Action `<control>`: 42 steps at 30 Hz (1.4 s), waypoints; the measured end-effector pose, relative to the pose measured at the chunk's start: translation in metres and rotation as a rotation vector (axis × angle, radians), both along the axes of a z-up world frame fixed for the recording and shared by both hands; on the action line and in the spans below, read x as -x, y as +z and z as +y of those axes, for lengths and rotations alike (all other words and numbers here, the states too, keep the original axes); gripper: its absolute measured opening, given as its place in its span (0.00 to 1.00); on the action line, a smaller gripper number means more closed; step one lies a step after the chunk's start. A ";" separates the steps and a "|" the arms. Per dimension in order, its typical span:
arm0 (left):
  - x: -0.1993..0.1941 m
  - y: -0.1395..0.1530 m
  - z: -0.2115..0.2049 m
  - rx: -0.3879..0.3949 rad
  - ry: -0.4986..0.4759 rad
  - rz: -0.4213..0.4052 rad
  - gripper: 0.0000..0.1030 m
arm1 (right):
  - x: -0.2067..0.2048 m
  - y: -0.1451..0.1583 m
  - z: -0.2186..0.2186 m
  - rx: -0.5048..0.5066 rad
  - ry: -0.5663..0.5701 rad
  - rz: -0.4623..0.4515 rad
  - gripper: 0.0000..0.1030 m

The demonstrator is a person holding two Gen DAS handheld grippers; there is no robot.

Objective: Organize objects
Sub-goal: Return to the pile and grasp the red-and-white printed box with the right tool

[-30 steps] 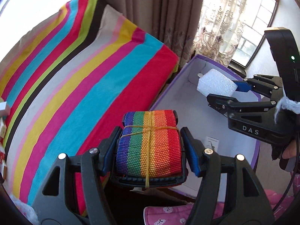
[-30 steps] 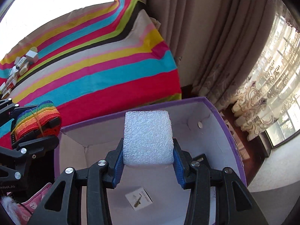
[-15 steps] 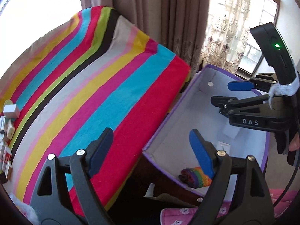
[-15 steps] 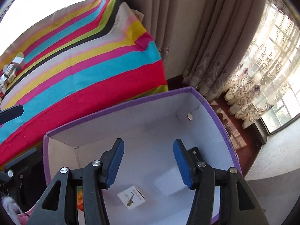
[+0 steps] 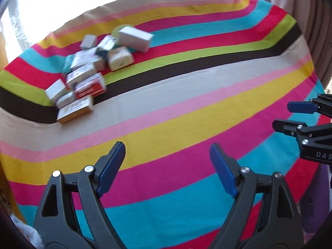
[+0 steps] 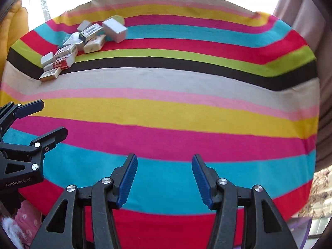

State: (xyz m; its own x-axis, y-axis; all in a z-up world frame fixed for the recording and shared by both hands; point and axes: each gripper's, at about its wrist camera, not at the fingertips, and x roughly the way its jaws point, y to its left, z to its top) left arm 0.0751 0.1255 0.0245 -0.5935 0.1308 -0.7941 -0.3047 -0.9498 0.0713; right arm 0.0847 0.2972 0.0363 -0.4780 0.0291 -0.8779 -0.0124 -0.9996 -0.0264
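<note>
Both grippers spread and empty over the striped cloth; we find the boxes far ahead.

In the left wrist view, our left gripper (image 5: 167,166) has its blue pads wide apart with nothing between them, only the striped cloth (image 5: 186,112) below. The pile of small boxes (image 5: 93,66) lies well ahead and to the left, blurred, a gray box (image 5: 134,39) at its far end. The right gripper (image 5: 290,116) enters from the right edge, fingers parted. In the right wrist view, our right gripper (image 6: 164,178) also stands spread and empty. The boxes (image 6: 76,47) sit far ahead on the left. The left gripper (image 6: 47,120) reaches in at left, fingers apart.
</note>
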 end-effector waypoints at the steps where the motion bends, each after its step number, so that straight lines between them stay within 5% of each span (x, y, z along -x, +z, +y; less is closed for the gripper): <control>1: 0.007 -0.003 -0.019 0.008 0.049 0.003 0.83 | 0.016 -0.004 -0.013 0.005 0.030 -0.001 0.54; 6: 0.045 -0.017 -0.101 -0.004 0.258 -0.032 0.83 | 0.081 -0.017 -0.076 0.014 0.179 0.015 0.55; 10: 0.070 -0.027 -0.140 -0.103 0.374 -0.097 0.83 | 0.121 -0.019 -0.110 0.030 0.262 0.028 0.58; 18: 0.073 -0.026 -0.144 -0.141 0.460 -0.114 0.84 | 0.181 -0.020 -0.152 0.042 0.421 0.053 0.63; 23: 0.043 -0.027 -0.153 -0.169 0.504 -0.114 0.84 | 0.210 -0.021 -0.187 0.059 0.660 0.077 0.63; 28: 0.041 -0.024 -0.152 -0.169 0.504 -0.124 0.84 | 0.247 -0.023 -0.214 0.074 0.777 0.066 0.64; 30: 0.043 -0.023 -0.151 -0.169 0.522 -0.134 0.86 | 0.250 -0.022 -0.221 0.078 0.796 0.069 0.58; 31: 0.045 -0.023 -0.150 -0.173 0.531 -0.139 0.86 | 0.246 -0.021 -0.222 0.088 0.809 0.078 0.44; 32: 0.047 -0.023 -0.148 -0.181 0.537 -0.142 0.86 | 0.240 -0.020 -0.221 0.100 0.819 0.081 0.41; 38: 0.069 -0.021 -0.135 -0.180 0.531 -0.121 0.86 | 0.177 -0.019 -0.174 0.055 0.695 0.116 0.40; 42: 0.085 -0.019 -0.139 -0.302 0.610 -0.152 0.87 | 0.138 -0.018 -0.123 0.066 0.529 0.103 0.41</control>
